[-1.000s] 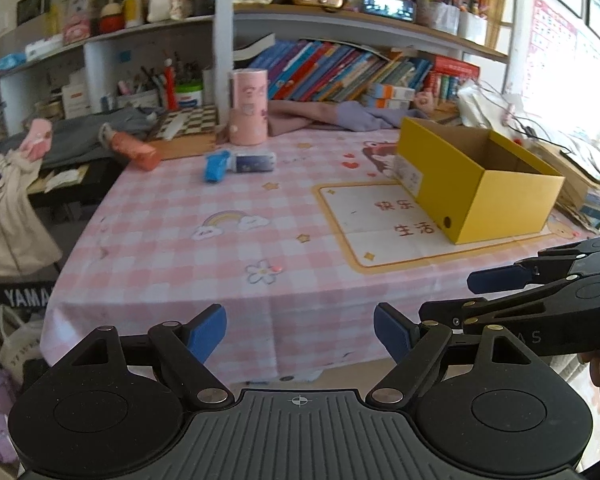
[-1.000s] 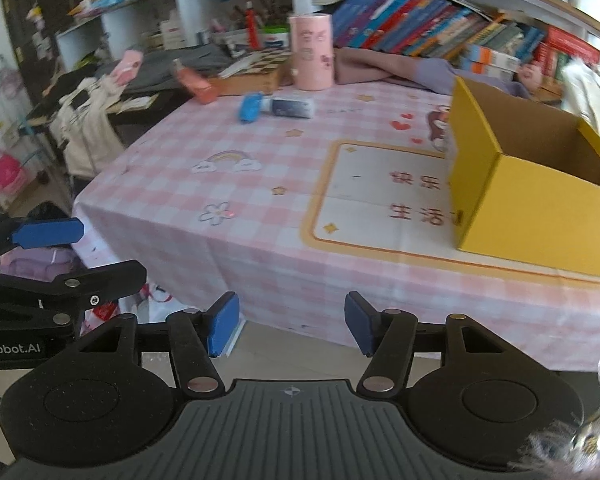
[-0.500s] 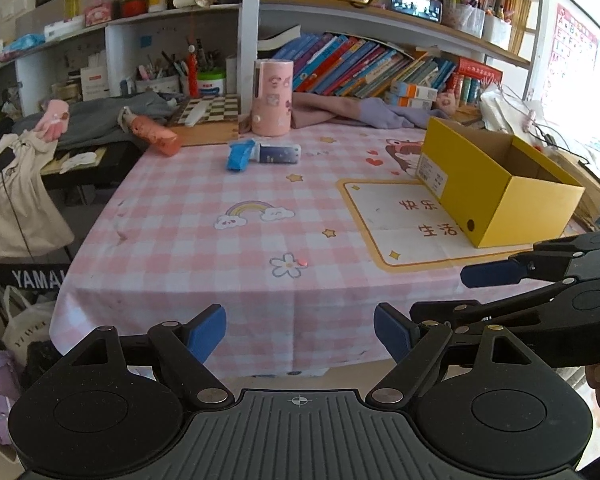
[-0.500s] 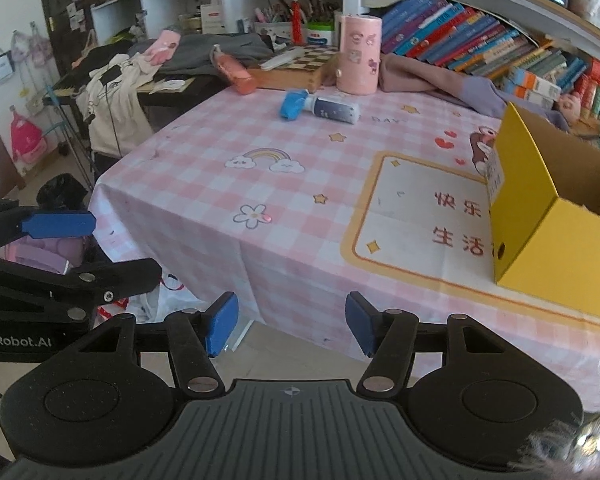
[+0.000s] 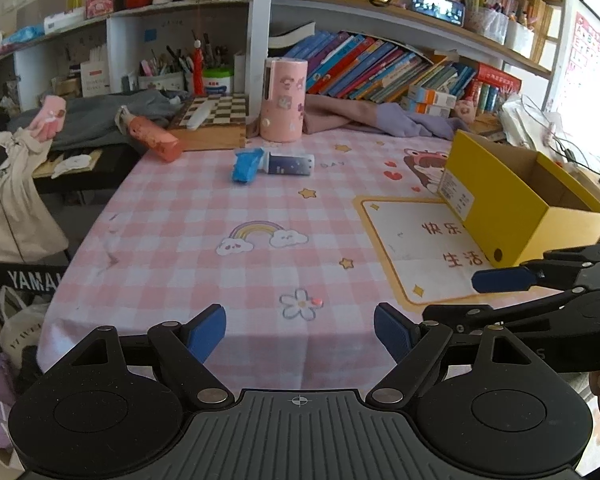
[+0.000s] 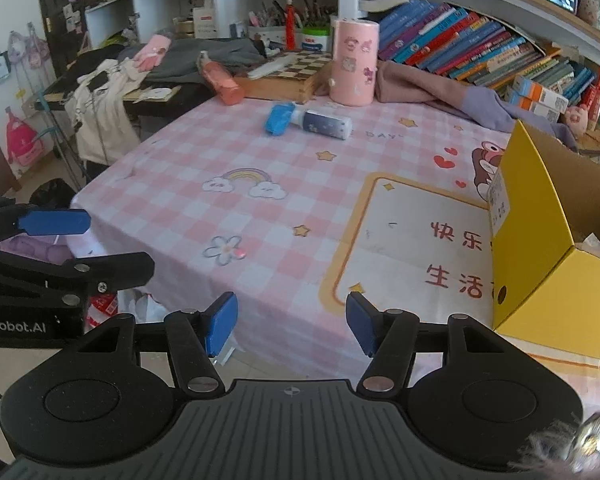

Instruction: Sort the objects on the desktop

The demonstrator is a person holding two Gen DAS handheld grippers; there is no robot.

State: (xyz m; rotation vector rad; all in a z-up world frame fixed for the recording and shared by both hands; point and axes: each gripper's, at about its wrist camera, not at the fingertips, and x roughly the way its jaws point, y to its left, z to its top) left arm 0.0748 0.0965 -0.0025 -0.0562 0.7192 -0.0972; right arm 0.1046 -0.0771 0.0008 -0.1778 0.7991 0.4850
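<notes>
A blue-capped dark tube lies on the pink checked tablecloth at the far side; it also shows in the right wrist view. A pink cylinder stands behind it, also in the right wrist view. An orange-pink bottle lies at the far left corner. An open yellow box sits at the right, also in the right wrist view. My left gripper is open and empty near the table's front edge. My right gripper is open and empty beside it.
A chessboard box lies at the back. Purple cloth is heaped behind the yellow box. Shelves of books line the back wall. A cluttered side desk with clothes stands to the left.
Both grippers have moved forward and up toward the table, so the tabletop and its objects look closer. Both stay open and empty.
</notes>
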